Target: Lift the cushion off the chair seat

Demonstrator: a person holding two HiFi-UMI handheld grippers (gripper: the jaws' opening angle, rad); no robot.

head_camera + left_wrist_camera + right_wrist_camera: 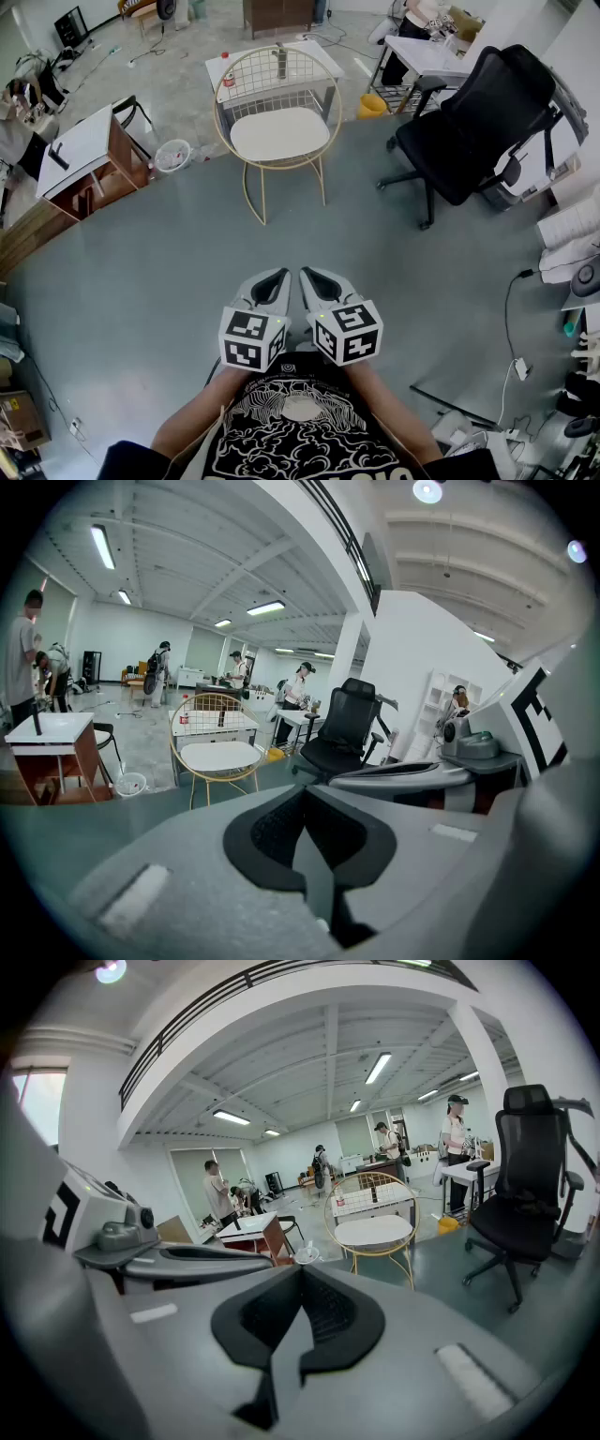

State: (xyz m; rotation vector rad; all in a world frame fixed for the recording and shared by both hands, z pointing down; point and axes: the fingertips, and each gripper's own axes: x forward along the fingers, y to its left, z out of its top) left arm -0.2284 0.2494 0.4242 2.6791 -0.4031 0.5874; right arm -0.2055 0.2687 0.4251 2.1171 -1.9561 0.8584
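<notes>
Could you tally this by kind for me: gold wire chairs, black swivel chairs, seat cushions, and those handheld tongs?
Gold wire chairs: 1
Black swivel chairs: 1
Cushions: 1, white, on the gold chair's seat
Tongs: 2, left tongs and right tongs, both shut and empty
Total: 5

A grey-green floor (187, 244) carries everything here. The gold wire chair (262, 192) stands on it, with a white cushion (279, 134) lying flat on its round seat. Left of the chair sit a small white bin (172, 155) and, further out, a white-topped wooden desk (80, 150). Right of the chair stands a black office chair (469, 131); a yellow bucket (372, 106) sits between them. Just behind the chair is a white table (234, 66).
</notes>
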